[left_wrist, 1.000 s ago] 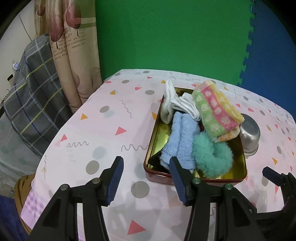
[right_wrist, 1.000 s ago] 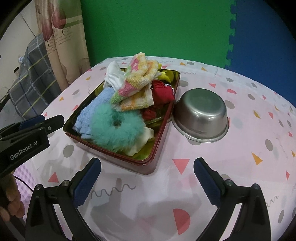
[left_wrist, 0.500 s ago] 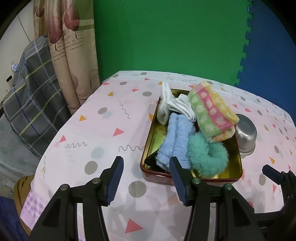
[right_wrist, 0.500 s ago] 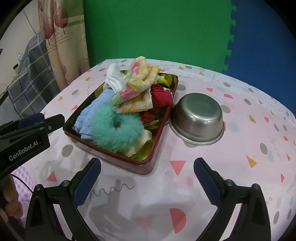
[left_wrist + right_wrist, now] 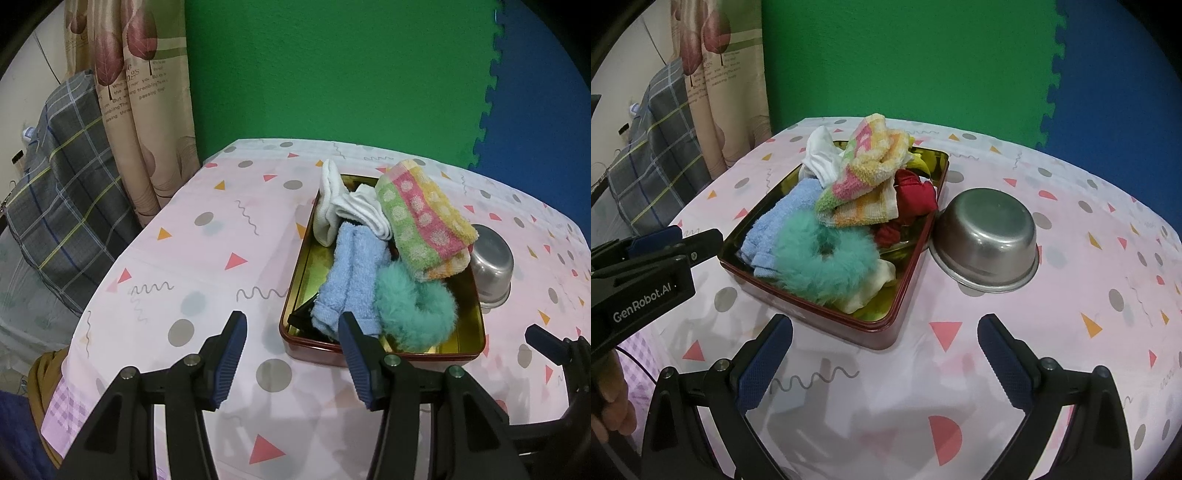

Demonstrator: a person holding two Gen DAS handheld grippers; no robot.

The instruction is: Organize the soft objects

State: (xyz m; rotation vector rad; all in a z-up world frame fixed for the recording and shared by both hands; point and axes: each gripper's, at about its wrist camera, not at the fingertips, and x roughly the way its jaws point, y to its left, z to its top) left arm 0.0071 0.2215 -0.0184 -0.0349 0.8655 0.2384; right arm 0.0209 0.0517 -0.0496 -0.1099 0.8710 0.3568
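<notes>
A dark red tray with a gold inside [image 5: 295, 291] [image 5: 916, 258] holds soft things: a teal fluffy ring [image 5: 413, 306] [image 5: 823, 258], a light blue towel [image 5: 347, 273] [image 5: 783, 218], a white sock [image 5: 343, 206] [image 5: 822, 155], a pink, green and yellow dotted cloth [image 5: 421, 218] [image 5: 871, 173] and a red cloth [image 5: 916, 195]. My left gripper [image 5: 291, 347] is open and empty, just short of the tray's near left corner. My right gripper [image 5: 884, 347] is open and empty, in front of the tray.
An upturned steel bowl [image 5: 988, 236] [image 5: 493, 266] stands right of the tray. The round table has a pink patterned cloth [image 5: 221, 258]. A curtain [image 5: 140, 110] and a plaid cushion [image 5: 62, 184] stand to the left. Green and blue foam wall behind.
Both grippers have drawn back and risen a little from the tray, so it looks smaller and farther. Both stay open and empty. The things in the tray have not moved.
</notes>
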